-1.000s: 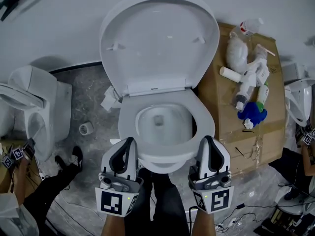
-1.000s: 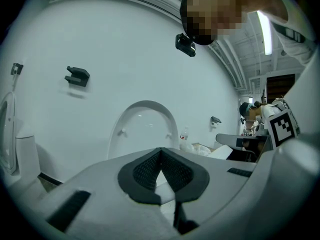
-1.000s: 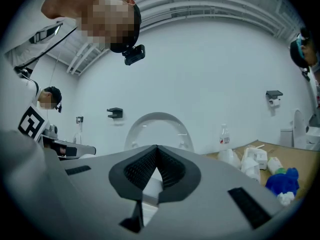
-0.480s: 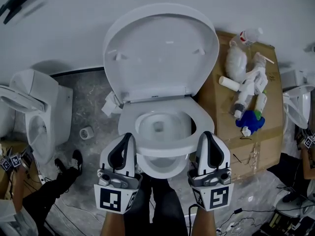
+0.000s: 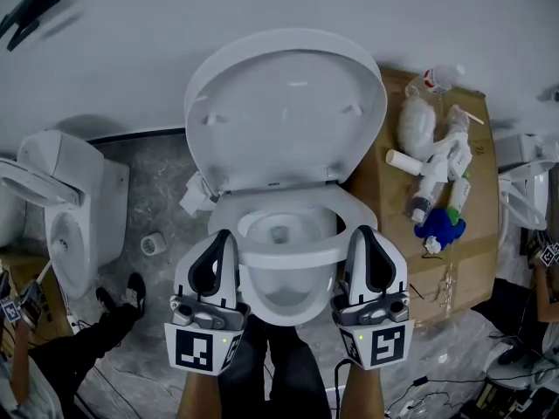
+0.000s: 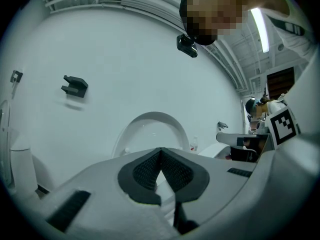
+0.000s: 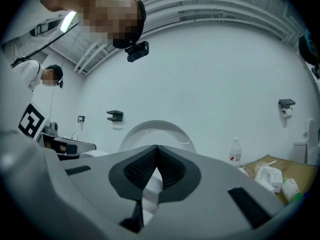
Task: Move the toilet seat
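Note:
A white toilet stands in the middle of the head view. Its lid (image 5: 284, 112) is raised against the wall, and the seat ring (image 5: 288, 253) lies flat on the bowl (image 5: 281, 302). My left gripper (image 5: 220, 236) is shut and empty beside the seat's front left edge. At the seat's front right edge my right gripper (image 5: 362, 234) is also shut and empty. Neither visibly touches the seat. The left gripper view shows shut jaws (image 6: 160, 151) pointing at the raised lid (image 6: 150, 129). In the right gripper view the closed jaws (image 7: 156, 149) also face the lid (image 7: 156, 131).
A second toilet (image 5: 65, 208) stands at the left, with a tape roll (image 5: 152, 243) on the floor between. A cardboard box (image 5: 472, 251) at the right carries bottles (image 5: 437, 168) and a blue item (image 5: 444, 219). A bystander's legs (image 5: 87, 326) are at lower left, cables at lower right.
The toilet has slid lower in the head view, so more wall shows above the lid. Both grippers have edged forward along the bowl's sides, still shut.

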Action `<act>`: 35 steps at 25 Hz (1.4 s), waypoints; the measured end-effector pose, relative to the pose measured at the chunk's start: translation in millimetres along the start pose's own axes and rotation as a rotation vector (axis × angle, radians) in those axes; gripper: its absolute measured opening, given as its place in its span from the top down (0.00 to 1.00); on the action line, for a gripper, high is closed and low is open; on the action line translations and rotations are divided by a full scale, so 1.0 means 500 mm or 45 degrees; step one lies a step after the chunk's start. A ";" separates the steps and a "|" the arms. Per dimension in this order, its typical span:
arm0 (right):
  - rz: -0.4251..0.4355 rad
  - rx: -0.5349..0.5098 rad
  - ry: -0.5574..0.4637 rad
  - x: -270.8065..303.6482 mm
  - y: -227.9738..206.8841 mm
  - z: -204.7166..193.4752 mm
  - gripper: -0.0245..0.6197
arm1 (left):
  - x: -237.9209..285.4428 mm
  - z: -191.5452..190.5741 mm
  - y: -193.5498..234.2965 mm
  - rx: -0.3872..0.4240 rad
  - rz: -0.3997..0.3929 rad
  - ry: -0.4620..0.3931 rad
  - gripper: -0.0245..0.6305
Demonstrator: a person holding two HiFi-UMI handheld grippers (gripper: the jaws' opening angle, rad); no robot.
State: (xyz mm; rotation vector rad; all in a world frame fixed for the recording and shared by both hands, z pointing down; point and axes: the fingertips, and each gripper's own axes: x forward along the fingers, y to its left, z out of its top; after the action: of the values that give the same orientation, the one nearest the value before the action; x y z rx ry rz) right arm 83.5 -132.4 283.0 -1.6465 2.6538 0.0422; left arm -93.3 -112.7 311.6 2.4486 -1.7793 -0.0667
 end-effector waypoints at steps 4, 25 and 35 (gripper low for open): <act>-0.002 -0.006 -0.021 0.024 -0.008 0.007 0.95 | 0.020 0.010 0.009 0.019 -0.003 -0.016 0.95; 0.021 -0.021 -0.086 0.146 -0.037 0.024 0.95 | 0.117 0.037 0.059 0.053 -0.028 -0.044 0.95; 0.028 -0.028 -0.106 0.196 -0.050 0.025 0.95 | 0.157 0.045 0.078 0.070 -0.042 -0.053 0.95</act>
State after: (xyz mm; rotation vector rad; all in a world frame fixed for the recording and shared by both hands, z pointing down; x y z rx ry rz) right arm 62.3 -230.8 267.3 -1.5854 2.6190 0.1372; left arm -108.2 -200.8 296.5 2.5327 -1.7804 -0.0731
